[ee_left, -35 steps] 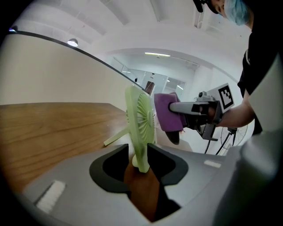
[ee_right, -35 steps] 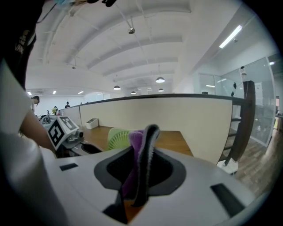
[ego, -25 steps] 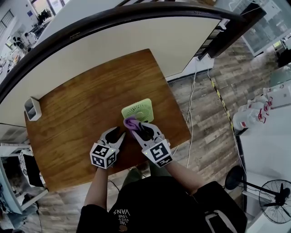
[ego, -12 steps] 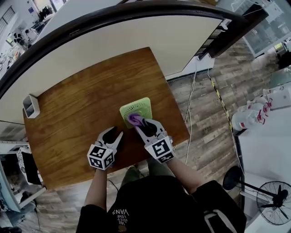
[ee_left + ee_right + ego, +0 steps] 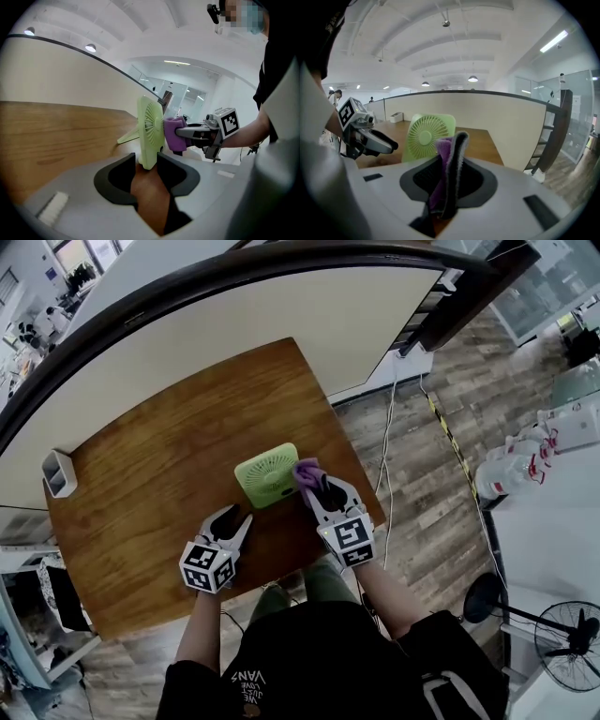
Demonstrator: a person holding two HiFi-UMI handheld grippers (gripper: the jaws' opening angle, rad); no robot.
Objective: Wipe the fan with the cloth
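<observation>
A small light-green fan (image 5: 265,475) stands on the wooden table (image 5: 159,456), near its front right corner. My right gripper (image 5: 321,487) is shut on a purple cloth (image 5: 307,470), which touches the fan's right side. The left gripper view shows the fan (image 5: 149,129) edge-on, the cloth (image 5: 174,134) pressed against its face, and the right gripper (image 5: 202,135) behind it. My left gripper (image 5: 234,517) is open just in front of the fan's left lower edge, holding nothing. From the right gripper view, the cloth (image 5: 446,168) rises between the jaws, with the fan's grille (image 5: 427,135) beyond.
A small white container (image 5: 56,472) sits at the table's left edge. A curved white partition (image 5: 281,306) runs behind the table. The table's right edge is close to my right gripper. Cables (image 5: 394,456) and a floor fan (image 5: 567,645) are on the floor to the right.
My right gripper has carried the cloth rightward, from the fan's lower front to its right side. The left gripper has hardly moved.
</observation>
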